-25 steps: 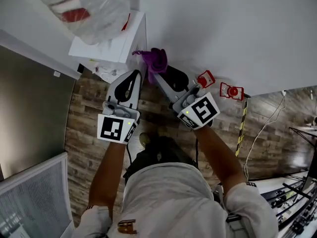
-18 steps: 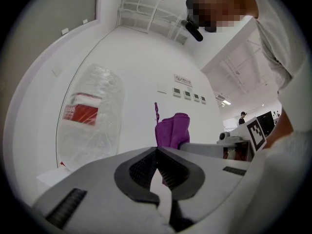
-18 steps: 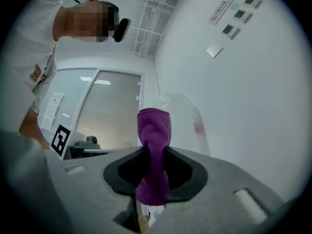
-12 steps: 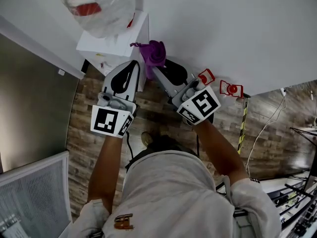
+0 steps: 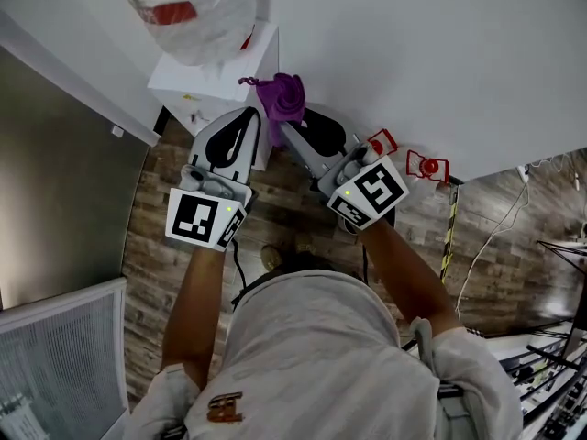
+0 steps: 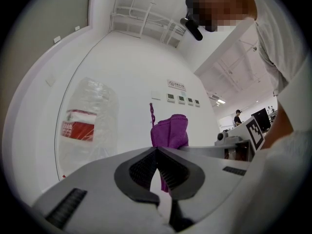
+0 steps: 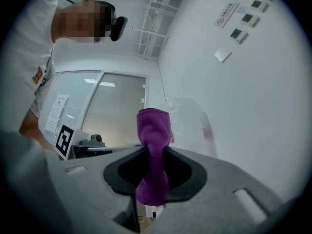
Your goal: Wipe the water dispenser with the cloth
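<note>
The white water dispenser [image 5: 216, 82] stands against the wall, with a clear bottle [image 5: 191, 5] bearing a red label on top. My right gripper [image 5: 286, 128] is shut on a purple cloth [image 5: 283, 97], which bunches up just right of the dispenser's corner. In the right gripper view the cloth [image 7: 153, 130] rises between the jaws of that gripper [image 7: 155, 152], with the bottle [image 7: 193, 123] behind it. My left gripper [image 5: 248, 122] is shut on nothing and points at the dispenser's front. In the left gripper view its tips [image 6: 157, 149] meet, with the cloth [image 6: 170, 129] and bottle [image 6: 87, 126] beyond.
Two red-and-white objects [image 5: 428, 166] sit on the wooden floor by the white wall, next to a yellow-black strip [image 5: 449, 236]. A grey partition [image 5: 64, 181] stands left of the dispenser. Cables and stands lie at the far right [image 5: 550, 246].
Both grippers have edged slightly up toward the dispenser, the cloth going with the right one. Neither grip has changed.
</note>
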